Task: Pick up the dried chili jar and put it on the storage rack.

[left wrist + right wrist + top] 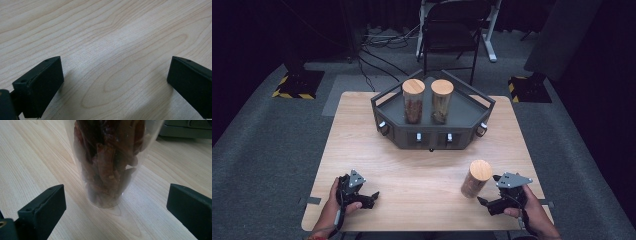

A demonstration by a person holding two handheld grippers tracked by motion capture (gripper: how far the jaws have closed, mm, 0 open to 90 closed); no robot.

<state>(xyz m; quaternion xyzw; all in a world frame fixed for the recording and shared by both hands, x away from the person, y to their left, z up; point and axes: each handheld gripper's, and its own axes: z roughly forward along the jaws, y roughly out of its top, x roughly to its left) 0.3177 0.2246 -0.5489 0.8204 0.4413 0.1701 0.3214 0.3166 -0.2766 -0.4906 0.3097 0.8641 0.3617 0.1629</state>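
Pale wood, clear plastic and matt black parts are showing under soft light.

The counter (422, 170) is showing a smooth, light wood-grain finish with a faint sheen beneath the left hand-held gripper (371, 196), whose jaws are looking like matt black plastic with slightly rough edges. Just ahead of the right hand-held gripper (482, 202), the jar (110, 162) is looking clear and glossy, holding dry, wrinkled reddish-brown pieces, and its lid (480, 170) is showing smooth pale wood. Farther beyond both, the rack (432, 135) is looking matt dark grey, hard like metal or plastic. The floor (267, 150) around is looking like rough grey carpet.
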